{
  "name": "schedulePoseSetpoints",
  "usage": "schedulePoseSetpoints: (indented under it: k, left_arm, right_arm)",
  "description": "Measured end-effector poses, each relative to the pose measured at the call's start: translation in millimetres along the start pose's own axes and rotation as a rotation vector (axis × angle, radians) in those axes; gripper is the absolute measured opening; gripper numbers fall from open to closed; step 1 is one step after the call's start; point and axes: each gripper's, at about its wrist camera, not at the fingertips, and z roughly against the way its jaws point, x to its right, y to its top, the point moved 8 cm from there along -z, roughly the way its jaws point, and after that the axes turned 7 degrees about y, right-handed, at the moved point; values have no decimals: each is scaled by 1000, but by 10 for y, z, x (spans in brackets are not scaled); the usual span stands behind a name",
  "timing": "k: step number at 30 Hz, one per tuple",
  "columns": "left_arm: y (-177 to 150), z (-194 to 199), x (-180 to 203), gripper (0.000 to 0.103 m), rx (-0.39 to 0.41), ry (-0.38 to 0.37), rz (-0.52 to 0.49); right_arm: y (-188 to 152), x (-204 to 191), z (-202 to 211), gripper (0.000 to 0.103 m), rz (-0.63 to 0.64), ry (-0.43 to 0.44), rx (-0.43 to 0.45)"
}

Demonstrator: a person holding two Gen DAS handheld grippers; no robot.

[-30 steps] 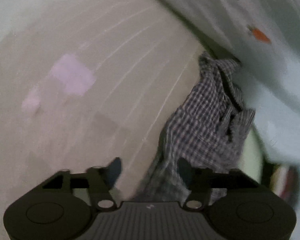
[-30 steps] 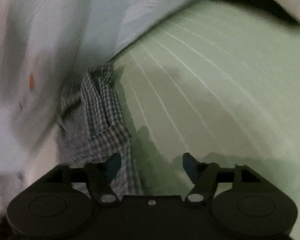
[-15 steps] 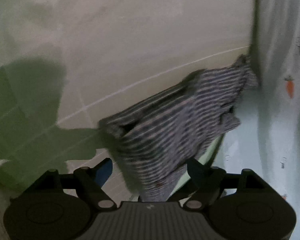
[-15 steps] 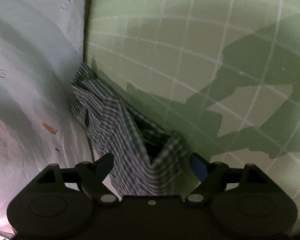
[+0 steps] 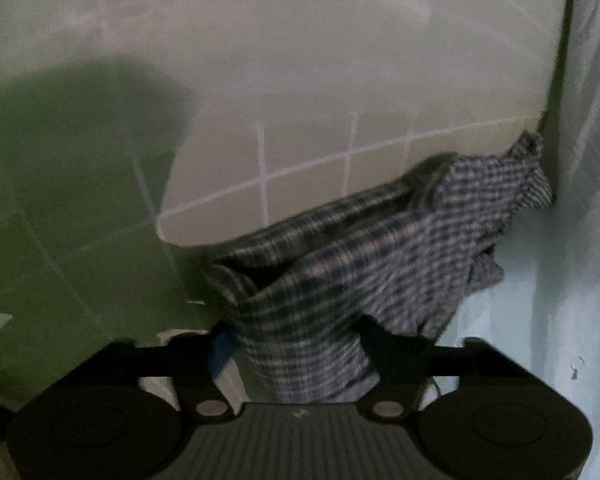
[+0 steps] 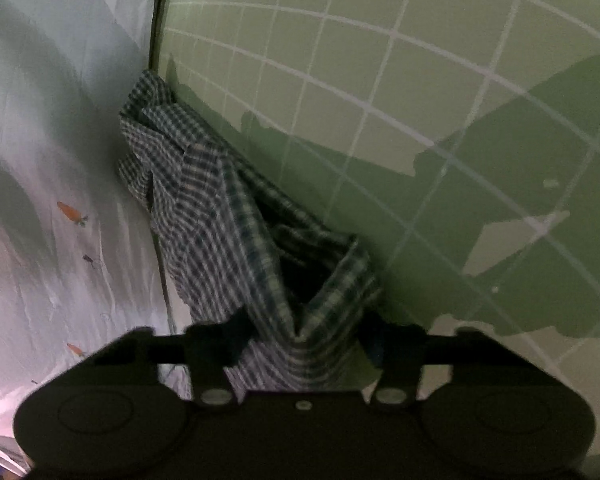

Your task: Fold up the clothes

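Observation:
A crumpled blue-and-white checked garment lies on a green gridded mat, with its far end against a pale sheet printed with carrots. It also shows in the right wrist view. My left gripper has the near end of the garment bunched between its jaws. My right gripper has another bunch of the same garment between its jaws. The fingertips of both are mostly hidden by the cloth, so I cannot tell if either is clamped.
The green mat with white grid lines spreads to the right in the right wrist view, partly in shadow. The carrot-print sheet rises along the left there and meets the mat at a dark seam.
Both grippers have moved down and forward onto the checked garment. Their jaws stood open and short of the cloth; now cloth fills the gap between each pair.

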Motion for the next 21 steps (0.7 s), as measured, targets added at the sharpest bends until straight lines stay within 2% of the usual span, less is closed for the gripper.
schedulePoseSetpoints:
  k: [1,2,3,7,12,15,18,21]
  left_arm:
    - [16,-4,-12,30,3,-2,9]
    - [28,-8,-24,27,0,-7,20]
    - [42,-8,-35,24,-4,-16,30]
    - [20,70,-53,13,14,-56,22]
    - [-126,318,-127,9,56,-95,2]
    - [-272,503,-265,8,72,-107,-6]
    - [-528,685,-472,6,69,-108,6]
    - [-944,981,-666,5,29,-94,51]
  right_arm:
    - [1,-6,1,41,5,9,2]
    - [3,-13,2,29,11,17,3]
    - [3,-21,5,25,18,24,5]
    - [-88,-118,78,17,90,33,12]
    - [-306,-163,258,11,146,53,-5]
    - [-508,-106,432,10,136,65,-31]
    - [-742,15,711,9,92,69,-79]
    - [-995,73,1094,9,27,57,-130]
